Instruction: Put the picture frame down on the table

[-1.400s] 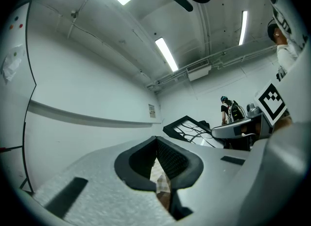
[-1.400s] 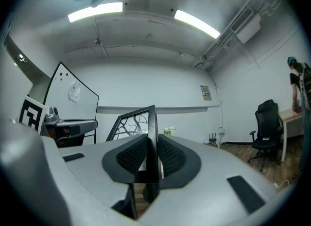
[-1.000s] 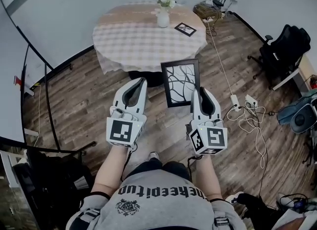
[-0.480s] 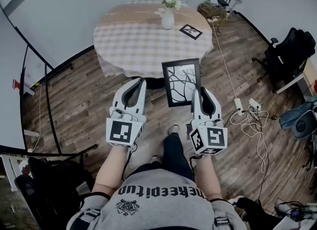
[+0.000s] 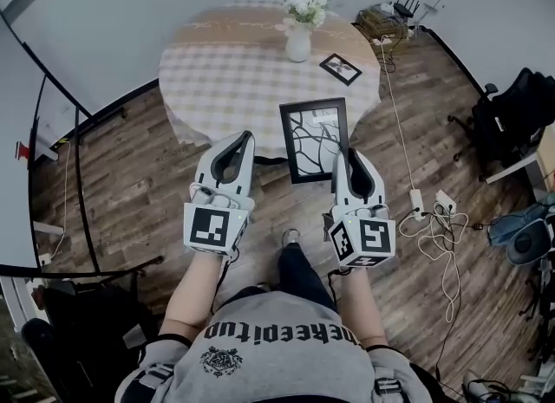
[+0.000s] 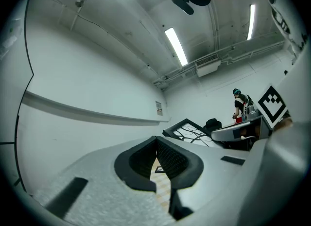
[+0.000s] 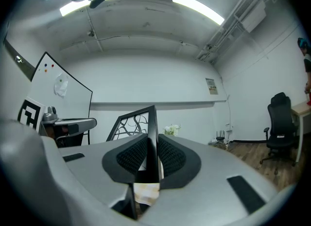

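Note:
A black picture frame [image 5: 315,139] with a branch drawing hangs upright above the floor, just before the near edge of the round checked table [image 5: 225,81]. My right gripper [image 5: 345,160] is shut on the frame's lower right edge. In the right gripper view the frame's edge [image 7: 151,123] stands pinched between the dark pads [image 7: 172,156]. My left gripper [image 5: 243,139] hovers to the left of the frame, shut with nothing in it. Its view shows the pads [image 6: 170,158] meeting at the tip and the picture frame [image 6: 192,131] off to the right.
A white vase of flowers [image 5: 299,33] and a small framed photo [image 5: 341,68] rest on the table's far right. Cables and a power strip [image 5: 421,204] lie on the wood floor at right. A black office chair [image 5: 520,120] stands farther right. A whiteboard [image 7: 53,89] leans at left.
The person has stepped toward the table, which now sits closer to the grippers. The frame stays in my right gripper, its top now over the table's edge.

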